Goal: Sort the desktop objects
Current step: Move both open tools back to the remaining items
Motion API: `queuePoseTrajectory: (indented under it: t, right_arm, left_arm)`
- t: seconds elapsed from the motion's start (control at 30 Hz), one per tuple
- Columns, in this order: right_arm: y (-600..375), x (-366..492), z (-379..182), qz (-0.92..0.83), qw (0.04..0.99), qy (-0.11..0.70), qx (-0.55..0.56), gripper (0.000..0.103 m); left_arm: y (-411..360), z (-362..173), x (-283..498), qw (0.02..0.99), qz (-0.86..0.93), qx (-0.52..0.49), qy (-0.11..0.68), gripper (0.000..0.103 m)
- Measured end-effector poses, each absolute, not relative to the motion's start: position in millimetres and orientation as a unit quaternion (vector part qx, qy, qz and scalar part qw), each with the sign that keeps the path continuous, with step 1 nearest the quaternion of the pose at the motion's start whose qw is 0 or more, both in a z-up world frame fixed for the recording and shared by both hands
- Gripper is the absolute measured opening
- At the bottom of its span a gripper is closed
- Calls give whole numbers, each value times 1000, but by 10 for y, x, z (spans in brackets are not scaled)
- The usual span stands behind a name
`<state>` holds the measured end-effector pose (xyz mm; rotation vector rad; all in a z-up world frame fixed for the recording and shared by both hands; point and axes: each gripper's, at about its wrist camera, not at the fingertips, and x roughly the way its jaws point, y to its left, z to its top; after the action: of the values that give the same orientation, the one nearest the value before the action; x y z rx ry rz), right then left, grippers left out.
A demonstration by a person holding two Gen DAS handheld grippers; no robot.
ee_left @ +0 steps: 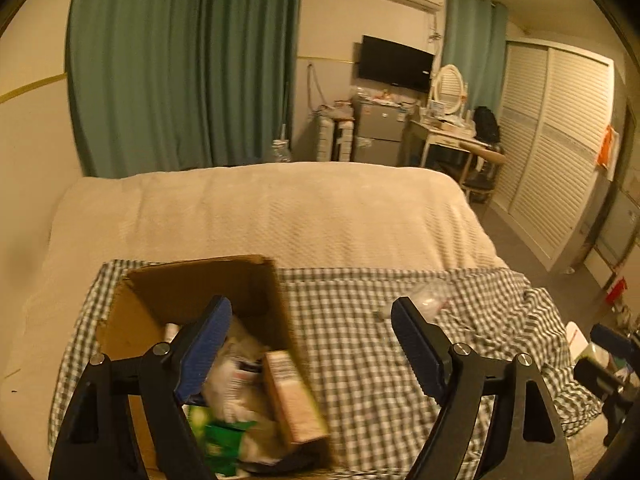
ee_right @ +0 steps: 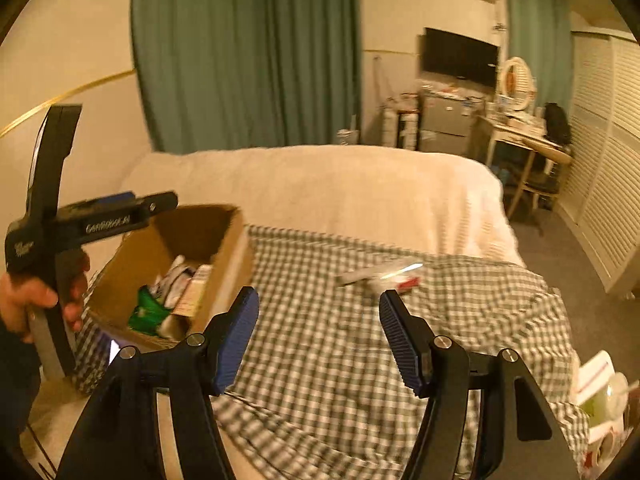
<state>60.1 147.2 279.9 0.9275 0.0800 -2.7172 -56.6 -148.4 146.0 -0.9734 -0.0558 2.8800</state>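
An open cardboard box (ee_left: 192,284) stands on the checked cloth (ee_left: 360,320) at the left. It holds a tan carton (ee_left: 292,396), green packets (ee_left: 224,436) and white wrappers. My left gripper (ee_left: 312,344) is open and empty, its left finger over the box. The box also shows in the right wrist view (ee_right: 224,248). A clear-wrapped item with a red part (ee_right: 384,276) lies on the cloth, also seen in the left wrist view (ee_left: 428,296). My right gripper (ee_right: 318,340) is open and empty, short of that item. The left gripper's body (ee_right: 60,220) is held above the box.
The cloth lies on a cream bedspread (ee_left: 280,208). White and green containers (ee_right: 600,404) sit at the bed's right edge. Beyond the bed are green curtains (ee_left: 180,60), a dressing table (ee_left: 448,136) with a chair, and louvred wardrobe doors (ee_left: 560,140).
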Motion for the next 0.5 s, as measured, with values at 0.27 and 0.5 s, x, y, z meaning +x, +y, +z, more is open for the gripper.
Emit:
queuePoseTrajectory:
  t: [0.27, 0.5]
  right_arm:
    - [2051, 785, 2827, -945, 91, 2, 315, 62]
    - [2430, 748, 2545, -941, 70, -28, 331, 62]
  left_arm:
    - [-912, 1190, -573, 66, 939, -337, -11, 86]
    - [-526, 710, -733, 67, 927, -369, -9, 86]
